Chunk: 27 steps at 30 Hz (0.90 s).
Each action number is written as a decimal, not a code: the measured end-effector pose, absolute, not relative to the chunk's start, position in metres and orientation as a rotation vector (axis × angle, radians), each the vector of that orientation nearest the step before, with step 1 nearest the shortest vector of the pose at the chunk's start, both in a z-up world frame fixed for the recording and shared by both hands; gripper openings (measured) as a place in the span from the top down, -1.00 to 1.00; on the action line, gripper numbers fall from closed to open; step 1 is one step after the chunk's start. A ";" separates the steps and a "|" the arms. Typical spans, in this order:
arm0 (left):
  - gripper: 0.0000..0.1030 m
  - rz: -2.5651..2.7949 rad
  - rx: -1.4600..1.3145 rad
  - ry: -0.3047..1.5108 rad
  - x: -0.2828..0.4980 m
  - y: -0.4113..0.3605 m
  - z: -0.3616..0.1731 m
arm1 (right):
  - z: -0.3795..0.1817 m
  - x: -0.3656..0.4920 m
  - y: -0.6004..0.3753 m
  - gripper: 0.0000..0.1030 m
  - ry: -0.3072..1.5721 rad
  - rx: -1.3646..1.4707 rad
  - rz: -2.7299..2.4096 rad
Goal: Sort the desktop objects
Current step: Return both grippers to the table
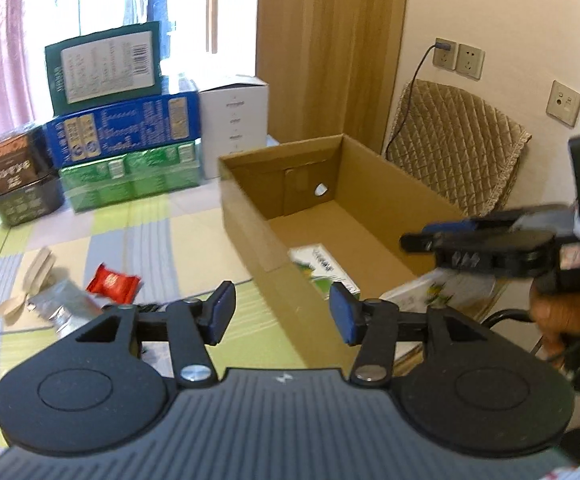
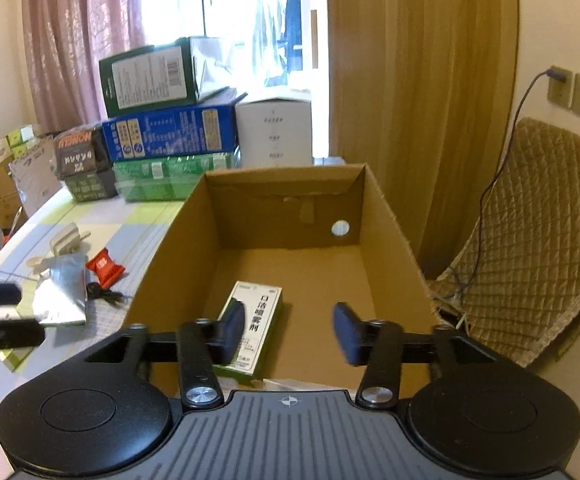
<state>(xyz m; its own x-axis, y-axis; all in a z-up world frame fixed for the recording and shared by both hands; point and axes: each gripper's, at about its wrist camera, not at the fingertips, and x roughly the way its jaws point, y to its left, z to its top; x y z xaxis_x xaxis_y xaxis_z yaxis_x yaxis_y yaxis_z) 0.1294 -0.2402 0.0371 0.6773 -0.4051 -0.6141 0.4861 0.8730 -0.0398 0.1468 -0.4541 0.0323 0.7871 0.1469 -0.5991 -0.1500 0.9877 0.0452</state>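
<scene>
My right gripper [image 2: 290, 334] hangs over the cardboard box [image 2: 389, 216], jaws spread and empty, with the green-and-white medicine carton [image 2: 258, 320] lying flat on the box floor beneath. My left gripper [image 1: 282, 314] is spread too, holding nothing. Next I'd swing left toward the red candy wrapper [image 1: 112, 282] and silver foil pouch [image 1: 64, 306] on the counter [image 1: 150, 232] — come in low, straddle one item only, and pinch it across its narrow side.

A cardboard box [image 2: 385, 216] sits on the table [image 2: 138, 220] w/ a medicine box [image 2: 264, 312] in it. Left of it lie a candy [image 2: 104, 266] & foil pouch [image 2: 62, 292]. Stacked boxes [image 2: 170, 132] stand behind; a chair [image 2: 537, 232] is right.
</scene>
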 end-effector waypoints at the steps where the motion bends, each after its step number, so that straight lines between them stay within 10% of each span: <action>1: 0.05 -0.494 0.129 0.659 0.127 -0.234 0.036 | 0.035 0.144 -0.454 -0.03 0.640 -0.005 0.159; 27: -0.49 -0.160 0.087 0.711 0.078 -0.017 0.006 | 0.046 0.075 -0.280 -0.96 0.564 -0.137 0.486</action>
<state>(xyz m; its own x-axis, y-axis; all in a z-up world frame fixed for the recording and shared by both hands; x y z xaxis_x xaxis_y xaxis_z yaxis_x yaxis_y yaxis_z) 0.0776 -0.0166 0.0061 0.7464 -0.1161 -0.6553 0.1751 0.9842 0.0250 0.0753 -0.2802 0.0463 0.7355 0.4044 -0.5437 -0.4781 0.8783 0.0065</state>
